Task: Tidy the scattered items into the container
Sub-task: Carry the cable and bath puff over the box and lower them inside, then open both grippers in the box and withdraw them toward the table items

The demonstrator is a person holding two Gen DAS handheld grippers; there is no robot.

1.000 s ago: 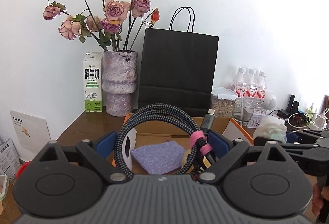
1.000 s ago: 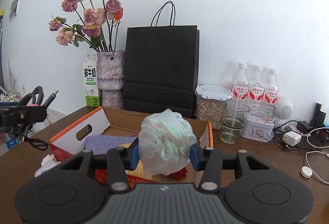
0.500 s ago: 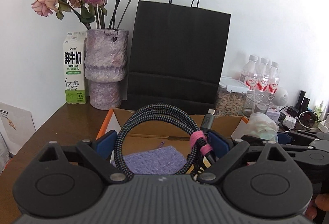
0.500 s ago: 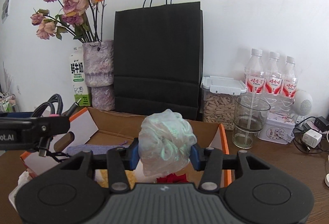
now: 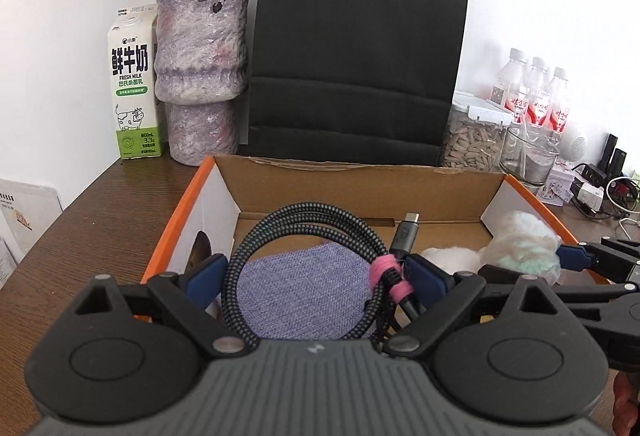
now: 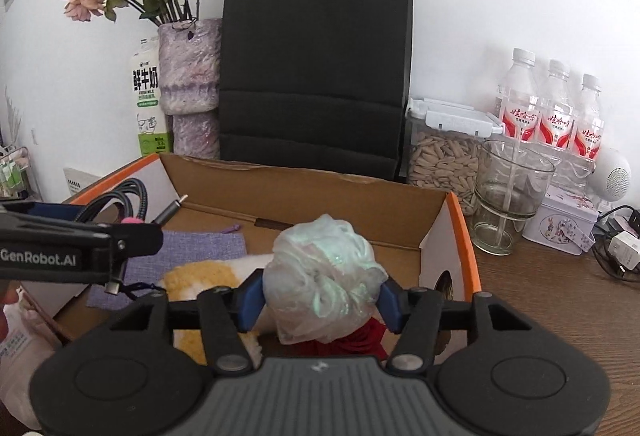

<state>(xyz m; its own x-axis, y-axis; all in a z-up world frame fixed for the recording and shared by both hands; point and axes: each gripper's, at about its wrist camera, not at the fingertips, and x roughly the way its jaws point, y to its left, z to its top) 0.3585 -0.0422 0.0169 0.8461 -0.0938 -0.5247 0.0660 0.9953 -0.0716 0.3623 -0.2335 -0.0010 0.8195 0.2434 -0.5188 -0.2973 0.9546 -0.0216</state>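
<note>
An open cardboard box [image 5: 360, 180] with orange rims stands on the brown table. My left gripper [image 5: 316, 276] hangs over its left half, shut on a coiled braided cable [image 5: 304, 212] bound with a pink tie. A purple cloth [image 5: 304, 296] lies flat on the box floor under the coil. My right gripper [image 6: 320, 296] is over the box's right half, and its jaws are opening. A pale green mesh pouf [image 6: 324, 276] still sits between the pads, with a small gap at the left pad. Under the pouf lie a red item [image 6: 352, 340] and a yellow-white fluffy cloth [image 6: 200, 276].
Behind the box stand a black paper bag [image 5: 356, 48], a purple vase [image 5: 200, 76] with dried roses and a milk carton [image 5: 134, 84]. To the right are a seed jar [image 6: 444, 156], a glass [image 6: 508, 204], three bottles [image 6: 556, 116], a tin [image 6: 560, 224] and chargers with cords.
Both grippers came forward and down until they hang over the box. The right jaws have widened around the pouf. The left still grips the cable.
</note>
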